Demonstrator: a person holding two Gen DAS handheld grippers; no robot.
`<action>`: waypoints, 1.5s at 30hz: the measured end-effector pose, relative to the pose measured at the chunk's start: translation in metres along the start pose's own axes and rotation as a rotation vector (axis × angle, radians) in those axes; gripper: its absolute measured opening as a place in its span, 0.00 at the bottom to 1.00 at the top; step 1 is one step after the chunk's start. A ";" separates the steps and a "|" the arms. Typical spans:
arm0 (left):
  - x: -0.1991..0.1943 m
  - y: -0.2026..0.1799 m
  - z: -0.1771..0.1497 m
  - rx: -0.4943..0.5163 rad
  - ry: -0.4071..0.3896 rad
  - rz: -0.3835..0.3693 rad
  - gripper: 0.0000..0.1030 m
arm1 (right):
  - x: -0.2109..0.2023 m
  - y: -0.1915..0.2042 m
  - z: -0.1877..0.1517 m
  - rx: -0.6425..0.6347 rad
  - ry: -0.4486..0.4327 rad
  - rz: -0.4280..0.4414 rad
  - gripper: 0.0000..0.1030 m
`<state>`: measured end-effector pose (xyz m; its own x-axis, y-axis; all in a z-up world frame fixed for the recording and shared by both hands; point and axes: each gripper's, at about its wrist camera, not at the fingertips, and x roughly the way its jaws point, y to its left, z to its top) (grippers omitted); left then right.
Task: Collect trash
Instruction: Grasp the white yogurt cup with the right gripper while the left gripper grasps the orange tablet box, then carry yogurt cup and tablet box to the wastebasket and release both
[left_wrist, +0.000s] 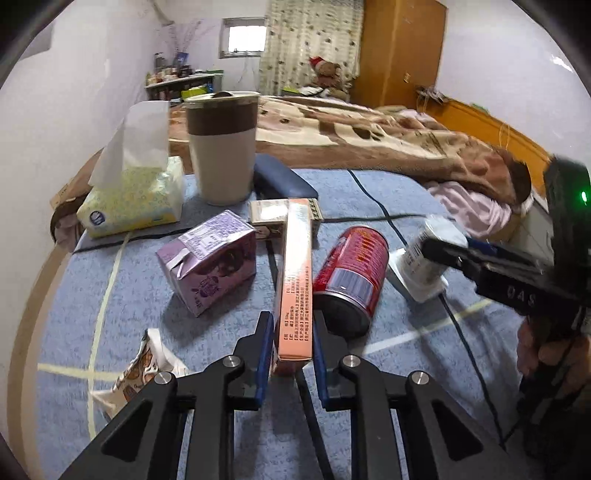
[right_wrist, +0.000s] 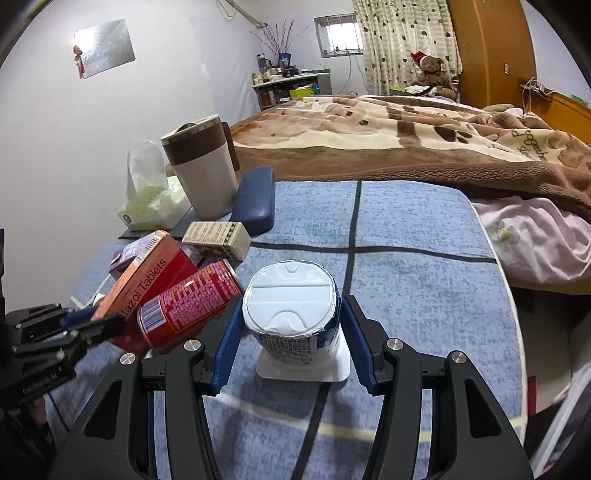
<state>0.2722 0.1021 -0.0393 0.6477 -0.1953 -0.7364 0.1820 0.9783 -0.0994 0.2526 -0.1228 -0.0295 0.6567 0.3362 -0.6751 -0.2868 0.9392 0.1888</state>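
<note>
My left gripper (left_wrist: 291, 325) is shut on the near end of a long orange tablet box (left_wrist: 295, 266), which points away from me over the blue table cloth (left_wrist: 369, 199). In the right wrist view the same box (right_wrist: 147, 280) leans on a red can (right_wrist: 192, 306) that lies on its side. My right gripper (right_wrist: 291, 306) is shut on a white yogurt cup (right_wrist: 291, 314), which stands upside down on its lid with a blue pad on each flank. A purple drink carton (left_wrist: 210, 262) and a crumpled snack wrapper (left_wrist: 144, 365) lie to the left.
At the back left stand a brown-and-cream mug (left_wrist: 221, 147), a tissue pack (left_wrist: 133, 199), a blue case (left_wrist: 284, 181) and a small cream box (left_wrist: 273, 212). A black cable (left_wrist: 373, 206) crosses the cloth. A bed with a brown blanket (right_wrist: 406, 147) lies beyond the table.
</note>
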 end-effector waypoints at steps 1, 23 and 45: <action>0.001 0.000 0.001 0.001 0.001 0.016 0.20 | 0.000 -0.001 -0.001 0.003 0.000 0.000 0.53; 0.014 -0.002 0.017 -0.054 -0.010 0.076 0.17 | -0.015 -0.009 -0.007 0.036 -0.022 0.004 0.53; -0.094 -0.101 -0.009 0.028 -0.151 -0.029 0.17 | -0.119 -0.024 -0.026 0.050 -0.175 -0.021 0.53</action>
<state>0.1862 0.0219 0.0343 0.7452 -0.2339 -0.6244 0.2217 0.9701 -0.0987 0.1636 -0.1874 0.0275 0.7745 0.3194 -0.5460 -0.2396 0.9470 0.2142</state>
